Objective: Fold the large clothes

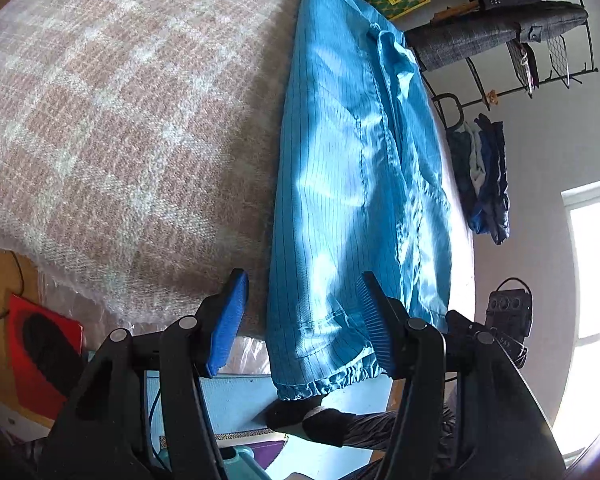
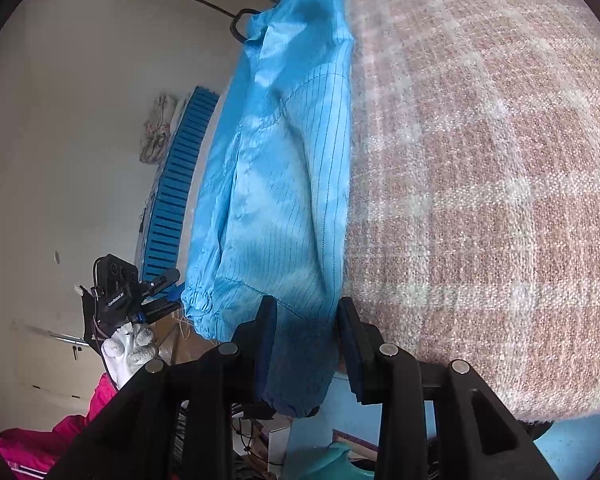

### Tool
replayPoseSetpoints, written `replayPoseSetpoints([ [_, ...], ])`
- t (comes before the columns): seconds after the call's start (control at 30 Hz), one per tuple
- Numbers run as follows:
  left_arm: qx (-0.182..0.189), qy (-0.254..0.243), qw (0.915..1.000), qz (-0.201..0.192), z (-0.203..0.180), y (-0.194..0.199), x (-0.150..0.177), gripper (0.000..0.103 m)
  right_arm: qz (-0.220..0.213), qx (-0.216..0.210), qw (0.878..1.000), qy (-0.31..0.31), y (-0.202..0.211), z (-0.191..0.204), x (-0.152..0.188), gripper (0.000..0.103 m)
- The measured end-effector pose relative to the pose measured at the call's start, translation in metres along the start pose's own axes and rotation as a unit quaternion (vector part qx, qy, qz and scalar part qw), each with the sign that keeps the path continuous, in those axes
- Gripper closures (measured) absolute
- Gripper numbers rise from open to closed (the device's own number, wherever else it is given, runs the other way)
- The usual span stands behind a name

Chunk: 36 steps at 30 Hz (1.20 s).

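Note:
A bright blue pinstriped garment (image 1: 340,180) lies folded in a long strip along the edge of a table covered by a pink and white checked blanket (image 1: 120,120). Its elastic cuff end hangs over the near edge. My left gripper (image 1: 303,280) stands open around that end; the left pad (image 1: 228,320) is clear of the fabric and the right pad sits beside it. In the right wrist view the same garment (image 2: 276,180) runs away from me beside the blanket (image 2: 480,200). My right gripper (image 2: 306,302) is open, with a hanging cuff loose between its jaws.
A clothes rack (image 1: 500,36) with dark garments and a pile of blue clothes (image 1: 484,176) stand beyond the table edge. A blue slatted crate (image 2: 180,184) leans on the wall. A white-gloved hand (image 2: 128,344) holds the other gripper. Pink cloth (image 2: 60,428) lies low on the left.

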State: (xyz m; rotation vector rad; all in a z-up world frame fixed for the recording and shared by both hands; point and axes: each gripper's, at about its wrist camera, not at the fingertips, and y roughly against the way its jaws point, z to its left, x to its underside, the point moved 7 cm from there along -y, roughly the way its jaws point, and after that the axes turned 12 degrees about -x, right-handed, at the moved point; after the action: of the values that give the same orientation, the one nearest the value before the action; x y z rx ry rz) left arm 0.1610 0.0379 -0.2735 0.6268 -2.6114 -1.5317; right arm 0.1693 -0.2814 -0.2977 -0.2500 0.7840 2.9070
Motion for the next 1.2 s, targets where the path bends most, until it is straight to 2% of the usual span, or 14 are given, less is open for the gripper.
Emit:
replayPoseSetpoints([
  [0.07,-0.006,-0.019,0.9997,-0.012,-0.009,-0.001,0.0,0.045,0.0,-0.007,1.0,-0.003,-0.007,0.003,-0.003,0.07],
  [0.1,0.006,-0.017,0.9998,-0.004,-0.013,-0.004,-0.001,0.05,0.0,-0.011,1.0,-0.006,-0.011,0.005,-0.005,0.071],
  [0.13,0.018,-0.009,0.9998,0.009,-0.015,-0.008,-0.002,0.063,-0.001,-0.016,1.0,-0.009,-0.016,0.007,-0.008,0.072],
  [0.17,0.02,0.0,0.9997,0.015,-0.015,-0.012,-0.003,0.068,0.0,-0.022,1.0,-0.011,-0.022,0.009,-0.01,0.074],
  [0.2,0.02,0.001,0.9997,0.017,-0.016,-0.015,-0.005,0.083,0.004,-0.028,1.0,-0.012,-0.029,0.011,-0.011,0.077],
  [0.23,0.025,-0.004,0.9994,0.025,-0.02,-0.019,-0.005,0.093,0.008,-0.034,0.999,-0.013,-0.036,0.013,-0.013,0.08],
  [0.3,0.023,-0.012,0.9993,0.027,-0.026,-0.023,-0.005,0.096,0.015,-0.037,0.999,-0.018,-0.047,0.015,-0.016,0.095],
  [0.33,0.025,-0.015,0.9993,0.025,-0.028,-0.023,-0.005,0.098,0.014,-0.035,0.999,-0.02,-0.051,0.016,-0.017,0.097],
  [0.5,0.03,-0.018,0.9994,0.008,-0.028,-0.004,-0.001,0.101,0.009,-0.029,0.999,-0.009,-0.05,0.029,-0.017,0.102],
  [0.67,0.034,-0.017,0.9989,0.028,-0.013,0.012,0.028,0.101,0.023,-0.03,0.999,-0.028,-0.048,0.035,0.005,0.102],
  [0.8,0.044,-0.023,0.9983,0.031,-0.019,0.023,0.041,0.101,0.02,-0.044,0.998,-0.042,-0.048,0.041,0.013,0.102],
  [1.0,0.072,-0.041,0.9965,-0.002,-0.048,0.048,0.013,0.101,-0.01,-0.081,0.996,-0.031,-0.048,0.07,-0.02,0.102],
  [1.2,0.084,-0.053,0.994,-0.046,-0.076,0.068,-0.037,0.101,-0.046,-0.095,0.994,0.006,-0.049,0.105,-0.079,0.102],
])
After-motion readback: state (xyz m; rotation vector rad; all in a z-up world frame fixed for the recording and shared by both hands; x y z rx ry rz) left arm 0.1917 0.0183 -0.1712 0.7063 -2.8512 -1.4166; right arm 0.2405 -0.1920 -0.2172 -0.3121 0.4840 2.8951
